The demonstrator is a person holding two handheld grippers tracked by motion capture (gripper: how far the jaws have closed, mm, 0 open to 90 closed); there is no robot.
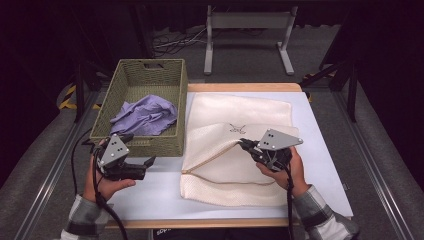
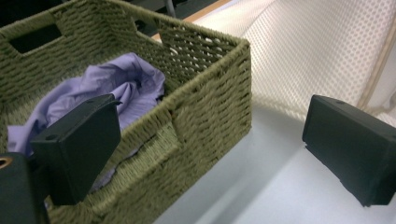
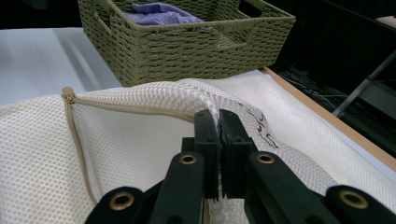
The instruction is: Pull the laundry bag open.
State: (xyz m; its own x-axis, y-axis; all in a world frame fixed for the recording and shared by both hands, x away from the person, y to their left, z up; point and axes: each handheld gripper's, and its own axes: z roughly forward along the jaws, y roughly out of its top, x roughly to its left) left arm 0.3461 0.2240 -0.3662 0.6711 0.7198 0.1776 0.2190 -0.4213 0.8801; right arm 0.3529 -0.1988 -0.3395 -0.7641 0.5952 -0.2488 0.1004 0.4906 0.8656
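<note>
A cream mesh laundry bag point(image 1: 235, 150) with a tan zipper lies on the white table. My right gripper point(image 1: 246, 145) is shut on the bag's upper layer beside the zipper opening point(image 3: 218, 122) and holds that edge lifted. A green woven basket point(image 1: 145, 107) stands at the table's left with a crumpled lavender garment point(image 1: 146, 116) inside. My left gripper point(image 1: 148, 162) is open just in front of the basket's near right corner point(image 2: 210, 112), with nothing between its jaws. The lavender garment point(image 2: 107, 93) shows over the basket's rim in the left gripper view.
The white table top point(image 1: 150, 192) has bare room in front of the basket. A wooden edge point(image 1: 245, 87) runs along the table's far side. A metal stand point(image 1: 247, 37) and cables lie on the floor beyond.
</note>
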